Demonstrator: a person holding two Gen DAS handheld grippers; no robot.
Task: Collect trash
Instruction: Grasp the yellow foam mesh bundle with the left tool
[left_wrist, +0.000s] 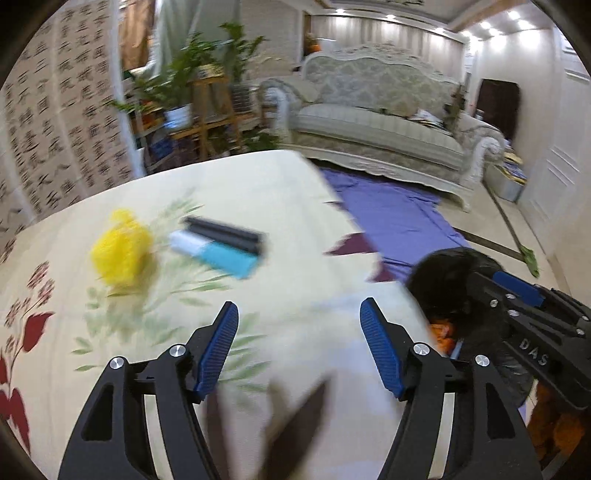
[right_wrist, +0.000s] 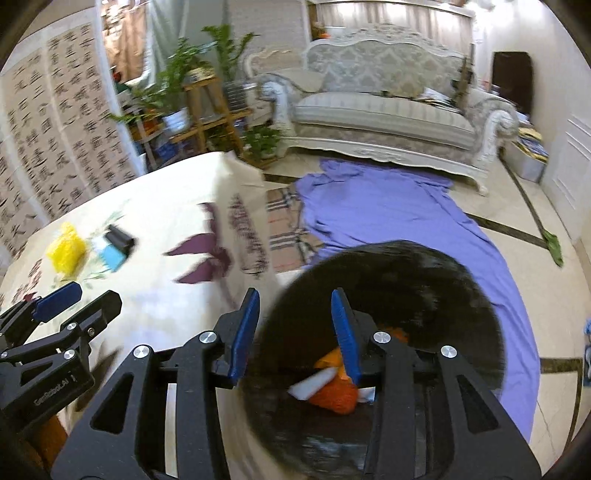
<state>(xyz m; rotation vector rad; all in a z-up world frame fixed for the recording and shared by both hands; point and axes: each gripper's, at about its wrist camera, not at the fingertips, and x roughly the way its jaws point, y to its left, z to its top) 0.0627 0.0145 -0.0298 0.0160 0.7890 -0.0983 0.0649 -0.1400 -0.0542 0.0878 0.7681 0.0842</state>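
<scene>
A yellow crumpled piece (left_wrist: 120, 252) and a black, white and blue box-like piece (left_wrist: 221, 243) lie on the floral tablecloth (left_wrist: 258, 184), ahead and left of my left gripper (left_wrist: 298, 345), which is open and empty above the cloth. Both pieces show small in the right wrist view, the yellow one (right_wrist: 66, 250) and the box (right_wrist: 115, 247). My right gripper (right_wrist: 293, 334) straddles the near rim of a black trash bag (right_wrist: 424, 280) beside the table; its jaws stand apart and the grip is unclear. Orange (right_wrist: 334, 397) and white trash (right_wrist: 314, 384) lies inside the bag.
A purple sheet (right_wrist: 388, 210) covers the floor beyond the table. An ornate sofa (right_wrist: 384, 110) stands at the back, plants on wooden stands (right_wrist: 199, 99) at the back left, and a calligraphy screen (right_wrist: 55, 140) at left. The left gripper's body (right_wrist: 55, 332) is close on the left.
</scene>
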